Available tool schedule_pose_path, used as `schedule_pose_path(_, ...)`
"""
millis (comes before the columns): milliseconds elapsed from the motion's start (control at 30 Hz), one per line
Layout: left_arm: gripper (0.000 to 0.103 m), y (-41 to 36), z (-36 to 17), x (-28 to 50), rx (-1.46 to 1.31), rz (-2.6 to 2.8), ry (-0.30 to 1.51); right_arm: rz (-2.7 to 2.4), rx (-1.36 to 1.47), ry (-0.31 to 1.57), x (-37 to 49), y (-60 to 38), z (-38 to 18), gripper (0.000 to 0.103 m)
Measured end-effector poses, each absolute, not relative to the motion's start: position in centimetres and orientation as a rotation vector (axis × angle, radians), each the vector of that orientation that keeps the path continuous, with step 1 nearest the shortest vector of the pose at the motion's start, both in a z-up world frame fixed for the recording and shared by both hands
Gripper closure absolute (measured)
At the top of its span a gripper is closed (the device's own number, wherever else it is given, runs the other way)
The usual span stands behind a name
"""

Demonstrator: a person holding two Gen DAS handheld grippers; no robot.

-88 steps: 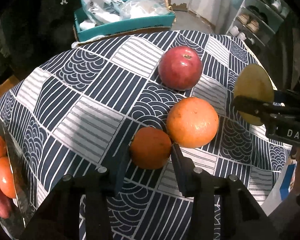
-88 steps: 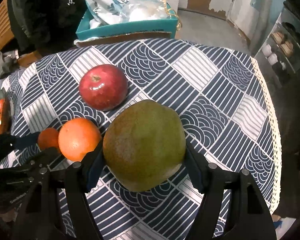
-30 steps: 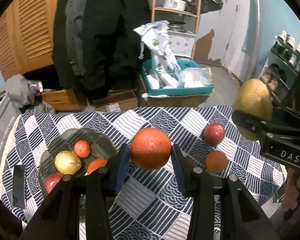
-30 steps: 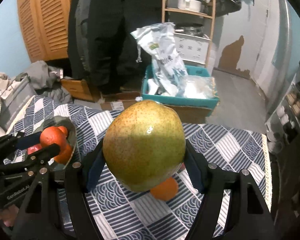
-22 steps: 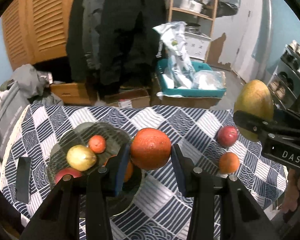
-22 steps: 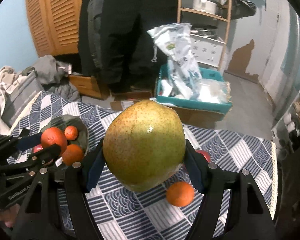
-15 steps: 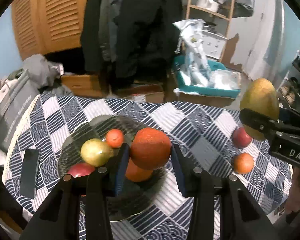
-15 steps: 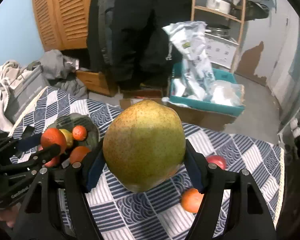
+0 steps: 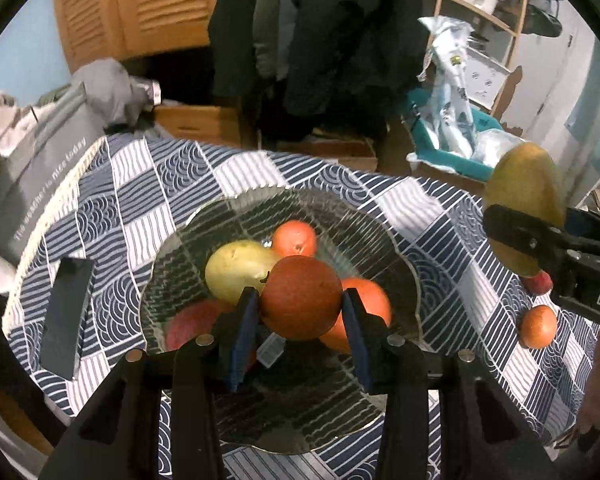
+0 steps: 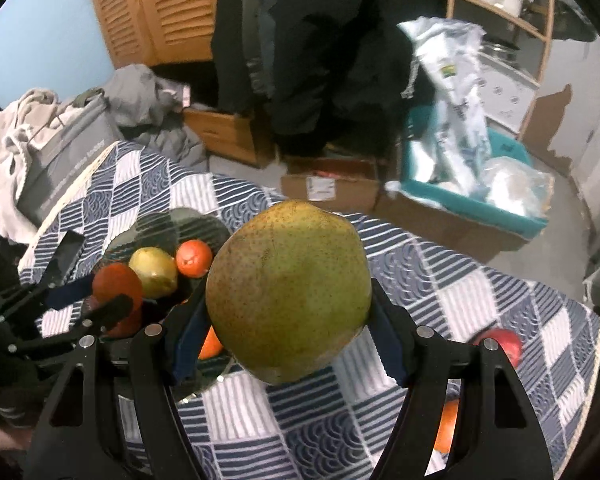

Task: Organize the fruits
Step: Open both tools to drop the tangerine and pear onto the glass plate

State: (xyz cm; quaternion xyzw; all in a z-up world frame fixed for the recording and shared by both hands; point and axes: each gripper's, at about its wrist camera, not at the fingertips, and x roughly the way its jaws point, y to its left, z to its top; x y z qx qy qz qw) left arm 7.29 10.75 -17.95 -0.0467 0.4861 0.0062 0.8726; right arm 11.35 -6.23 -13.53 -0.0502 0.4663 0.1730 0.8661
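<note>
My left gripper [image 9: 300, 312] is shut on a small orange [image 9: 300, 298] and hangs over the glass plate [image 9: 372, 224]. On that plate lie a yellow pear [image 9: 234, 270], a tangerine [image 9: 294, 238], a bigger orange [image 9: 370, 300] and a red fruit [image 9: 190, 324]. My right gripper [image 10: 288, 320] is shut on a large green-yellow pear [image 10: 288, 292], held above the patterned tablecloth [image 10: 440, 280] to the right of the plate [image 10: 156, 226]. A red apple [image 10: 502, 342] and an orange [image 10: 448, 426] lie on the cloth at the right.
A dark phone-like slab [image 9: 66, 318] lies on the cloth left of the plate. A grey bag [image 9: 40, 164] leans at the table's far left edge. Beyond the table stand a teal box with plastic bags [image 10: 472, 184], cardboard boxes [image 10: 332, 188] and hanging dark coats [image 9: 320, 36].
Both grippers have carried their fruit leftward and lower, from over the table's right side to the plate. The small orange now hangs right above the plate's fruit.
</note>
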Motion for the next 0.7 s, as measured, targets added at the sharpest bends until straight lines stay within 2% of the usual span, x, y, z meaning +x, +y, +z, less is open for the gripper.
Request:
schedule_pose_path(500, 0.059, 12.2, -20.3, 8.3, -0.158, 0.021, 1.056, 0.451, -0.096, 1.079, 13.5, -2.1, -17.8, 0.031)
schedule_pose_path(567, 0.057, 12.3, -20.2, 8.4, -0.156, 0.018, 1.057, 0.458, -0.091, 1.091, 13.7, -1.8, -18.2, 0.03)
schedule_pose_path(633, 0.047, 12.5, -20.2, 8.3, -0.155, 0.028, 1.06, 0.467, -0.091, 1.102, 13.9, -1.4, -18.5, 0.03)
schedule_pose_path(700, 0.046, 12.9, -20.1, 8.2, -0.162, 0.039, 1.056, 0.473, -0.094, 1.112, 14.1, -1.1, -18.8, 0.03)
